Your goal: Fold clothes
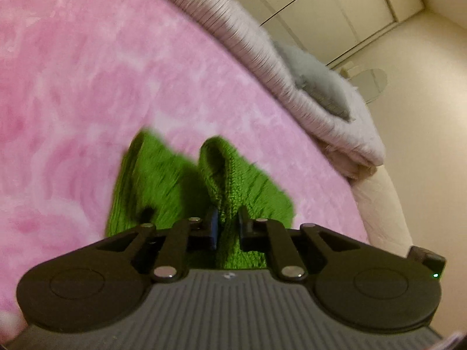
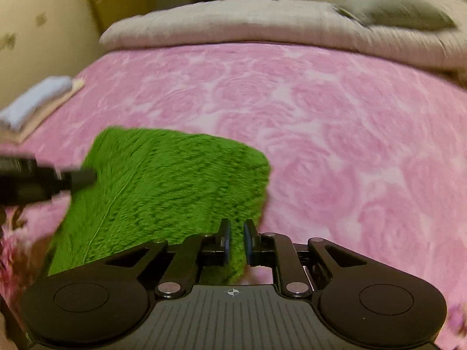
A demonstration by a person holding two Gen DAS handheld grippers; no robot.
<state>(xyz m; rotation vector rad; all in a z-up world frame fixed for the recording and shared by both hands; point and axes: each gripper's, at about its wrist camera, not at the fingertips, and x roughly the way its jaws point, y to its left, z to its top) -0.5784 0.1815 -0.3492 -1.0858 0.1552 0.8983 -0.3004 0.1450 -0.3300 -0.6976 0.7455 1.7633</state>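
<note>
Folded towels [image 2: 35,105] sit stacked at the left edge of the pink rose-patterned blanket [image 2: 335,134]. Next comes the left gripper [image 1: 227,224], its jaws nearly together and pinching a bunched fold of the green knitted garment [image 2: 163,192], which lies spread on the blanket. Right of it, the right gripper [image 2: 235,240] clamps the garment's near edge. Farther right, a grey pillow [image 2: 400,10] rests on the beige ribbed bedding [image 2: 233,26].

free: pink bedspread [image 2: 335,122] right | blocked: folded stack [image 2: 32,102] left, quilt [image 2: 233,26] far
</note>
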